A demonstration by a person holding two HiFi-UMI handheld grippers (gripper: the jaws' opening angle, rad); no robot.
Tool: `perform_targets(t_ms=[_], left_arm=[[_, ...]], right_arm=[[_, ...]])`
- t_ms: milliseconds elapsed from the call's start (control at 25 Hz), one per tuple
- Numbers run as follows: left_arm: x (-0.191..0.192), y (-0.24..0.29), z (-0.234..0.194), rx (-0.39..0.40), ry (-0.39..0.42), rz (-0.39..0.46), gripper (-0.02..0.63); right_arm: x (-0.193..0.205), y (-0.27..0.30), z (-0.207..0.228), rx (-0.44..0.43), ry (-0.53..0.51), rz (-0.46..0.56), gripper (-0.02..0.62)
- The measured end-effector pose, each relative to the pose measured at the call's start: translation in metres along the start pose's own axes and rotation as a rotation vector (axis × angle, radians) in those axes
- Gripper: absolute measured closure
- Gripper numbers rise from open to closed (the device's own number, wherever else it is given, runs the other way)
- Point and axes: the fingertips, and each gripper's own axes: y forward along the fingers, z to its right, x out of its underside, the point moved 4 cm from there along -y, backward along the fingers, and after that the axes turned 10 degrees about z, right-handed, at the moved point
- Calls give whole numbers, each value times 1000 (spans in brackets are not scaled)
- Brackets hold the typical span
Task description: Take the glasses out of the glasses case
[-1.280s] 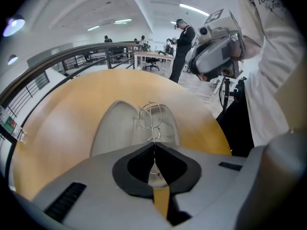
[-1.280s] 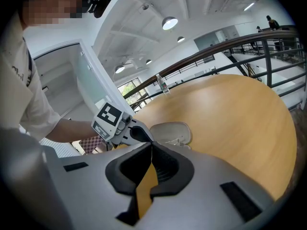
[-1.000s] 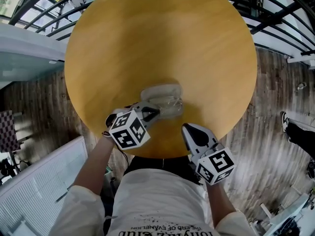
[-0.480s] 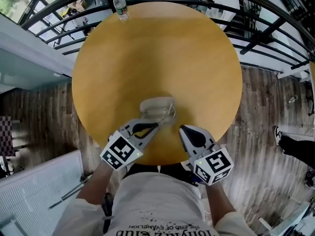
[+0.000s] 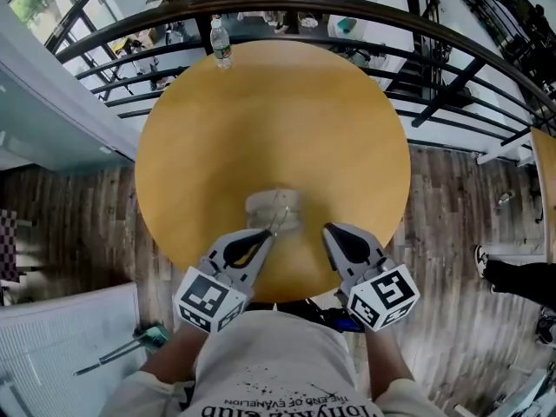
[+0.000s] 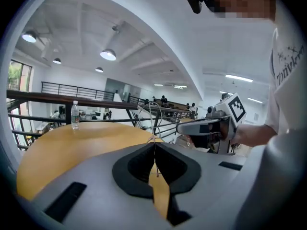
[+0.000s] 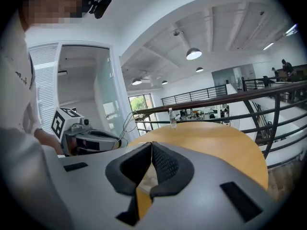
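I am pinching the thin-wire glasses (image 6: 150,115) in my left gripper (image 5: 266,232), jaws clamped on the frame, over the glasses case (image 5: 261,205) lying near the round table's (image 5: 269,111) near edge, while my right gripper (image 5: 329,228) is hovering just beside the case, jaws together and empty.

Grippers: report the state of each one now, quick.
Left gripper: closed on the glasses, pinching the thin frame.
Right gripper: closed, holding nothing.
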Motion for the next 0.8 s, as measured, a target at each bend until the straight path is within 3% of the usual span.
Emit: perform_targets(t_ms=[280, 800], left_arm=[[-25, -14, 21, -78, -6, 94, 577], [-28, 1, 14, -76, 11, 81, 577]], right_arm=[[-31, -14, -20, -15, -11, 38, 569], [-24, -5, -12, -32, 24, 9, 569]])
